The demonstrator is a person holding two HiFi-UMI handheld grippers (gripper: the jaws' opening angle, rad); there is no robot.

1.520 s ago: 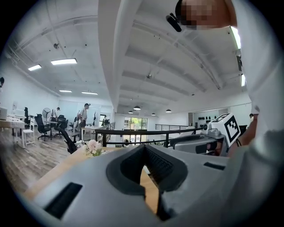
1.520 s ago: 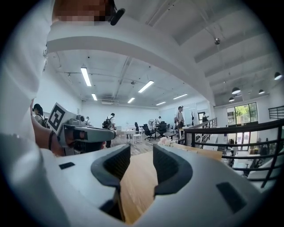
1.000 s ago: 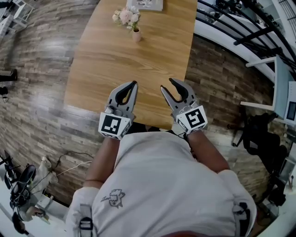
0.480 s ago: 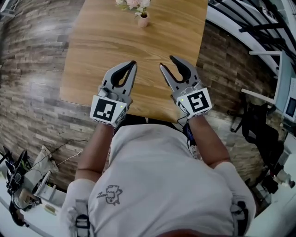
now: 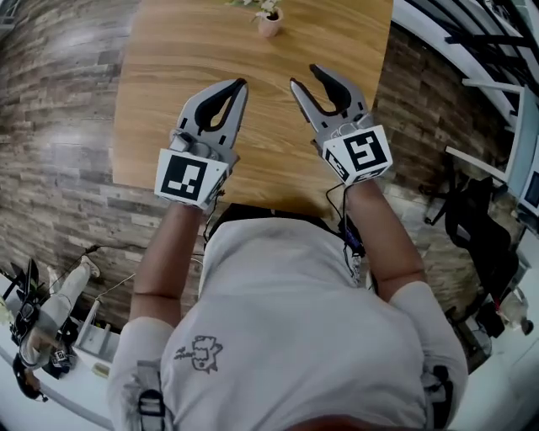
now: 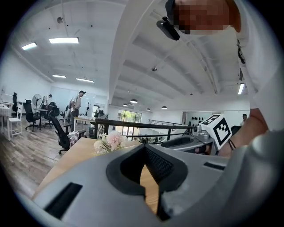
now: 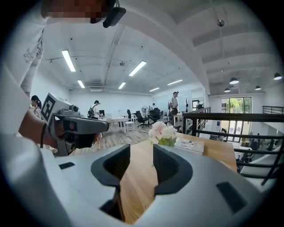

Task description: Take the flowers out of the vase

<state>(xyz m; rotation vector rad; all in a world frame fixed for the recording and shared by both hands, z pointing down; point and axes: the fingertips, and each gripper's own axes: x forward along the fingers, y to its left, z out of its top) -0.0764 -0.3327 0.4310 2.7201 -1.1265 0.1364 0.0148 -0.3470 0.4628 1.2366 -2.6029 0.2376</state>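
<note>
The flowers (image 7: pixel 163 131) are a small bunch of pale pink and white blooms, round and full, with green leaves showing just under the heads. They stand in a small pinkish vase (image 5: pixel 269 23) near the far end of the wooden table (image 5: pixel 168 84), well apart from both grippers. In the head view the picture's top edge cuts off most of the bunch. In the right gripper view that gripper's own jaw covers the vase, so only the blooms and leaves rise above it. The vase stands upright, and the bunch points straight up out of its mouth, its long axis vertical. The stems inside cannot be made out. A flat booklet (image 7: pixel 190 144) lies on the table just beyond the flowers, toward a black railing (image 7: pixel 230 119). The left gripper (image 5: pixel 240 84) hangs over the near half of the table with its jaw tips meeting and nothing caught between them; bare wood shows through the gap lower down. The right gripper (image 5: pixel 303 77) is level with it at its side, its jaws parted and empty, with only table top showing in the gap. Both point toward the far end, where the flowers are.
</note>
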